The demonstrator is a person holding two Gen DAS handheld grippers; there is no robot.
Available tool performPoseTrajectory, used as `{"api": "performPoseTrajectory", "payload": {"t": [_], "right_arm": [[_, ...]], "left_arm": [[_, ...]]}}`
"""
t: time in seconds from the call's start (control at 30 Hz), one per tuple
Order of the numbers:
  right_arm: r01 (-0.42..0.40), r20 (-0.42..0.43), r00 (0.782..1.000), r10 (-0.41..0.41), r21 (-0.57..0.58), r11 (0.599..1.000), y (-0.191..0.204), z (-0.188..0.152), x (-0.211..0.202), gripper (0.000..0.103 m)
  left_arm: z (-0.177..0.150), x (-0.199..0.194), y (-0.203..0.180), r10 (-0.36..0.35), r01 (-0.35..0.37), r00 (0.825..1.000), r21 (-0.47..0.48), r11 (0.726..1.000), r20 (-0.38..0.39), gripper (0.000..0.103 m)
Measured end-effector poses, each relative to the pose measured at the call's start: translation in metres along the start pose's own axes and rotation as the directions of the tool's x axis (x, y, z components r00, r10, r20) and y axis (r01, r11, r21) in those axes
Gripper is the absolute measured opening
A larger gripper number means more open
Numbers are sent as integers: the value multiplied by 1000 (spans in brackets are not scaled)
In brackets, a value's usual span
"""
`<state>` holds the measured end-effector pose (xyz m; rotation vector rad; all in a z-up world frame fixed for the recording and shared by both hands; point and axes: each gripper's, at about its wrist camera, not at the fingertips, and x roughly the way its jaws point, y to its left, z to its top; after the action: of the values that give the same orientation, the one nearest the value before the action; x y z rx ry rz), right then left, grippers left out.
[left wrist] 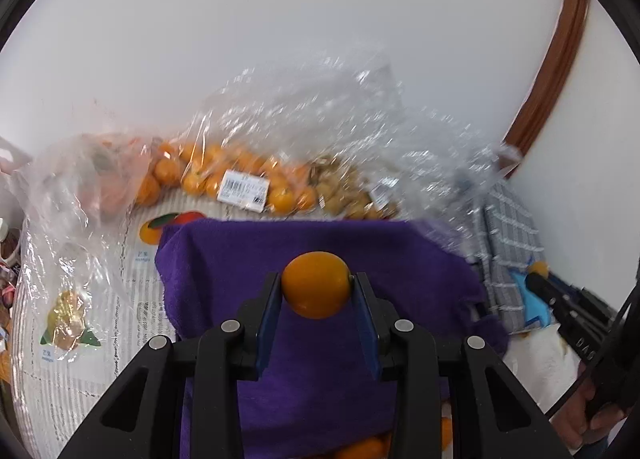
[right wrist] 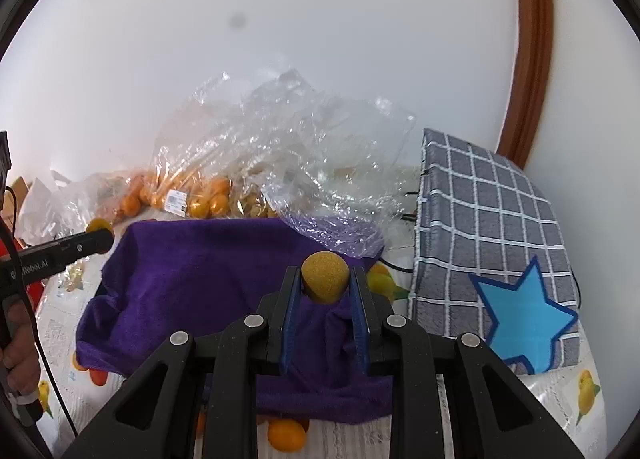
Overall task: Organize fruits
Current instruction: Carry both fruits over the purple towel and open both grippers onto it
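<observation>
The left claw (left wrist: 316, 287) gripped a smooth orange fruit (left wrist: 316, 285) at its fingertips above the purple towel (left wrist: 320, 359); the right claw (right wrist: 325, 279) pinched a rough yellowish fruit (right wrist: 325, 277) likewise, over the same towel

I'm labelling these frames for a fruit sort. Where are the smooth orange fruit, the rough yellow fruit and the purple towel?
smooth orange fruit (left wrist: 316, 285), left wrist view, middle of its skin, between the left tool's pads.
rough yellow fruit (right wrist: 325, 278), right wrist view, middle of its pitted front.
purple towel (right wrist: 200, 279), right wrist view, bare flat top.
</observation>
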<state>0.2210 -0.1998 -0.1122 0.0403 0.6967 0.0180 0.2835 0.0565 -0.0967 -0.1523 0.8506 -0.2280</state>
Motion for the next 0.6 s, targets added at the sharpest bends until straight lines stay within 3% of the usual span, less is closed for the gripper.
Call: {"api": "performPoseTrajectory", "payload": {"t": [0.6], "right_arm": [[-32,-127,991,35,20,999,9,-13,94,25]], "left_arm": [[-11,51,41,41,-48,994,-72,996,-99,34]]}}
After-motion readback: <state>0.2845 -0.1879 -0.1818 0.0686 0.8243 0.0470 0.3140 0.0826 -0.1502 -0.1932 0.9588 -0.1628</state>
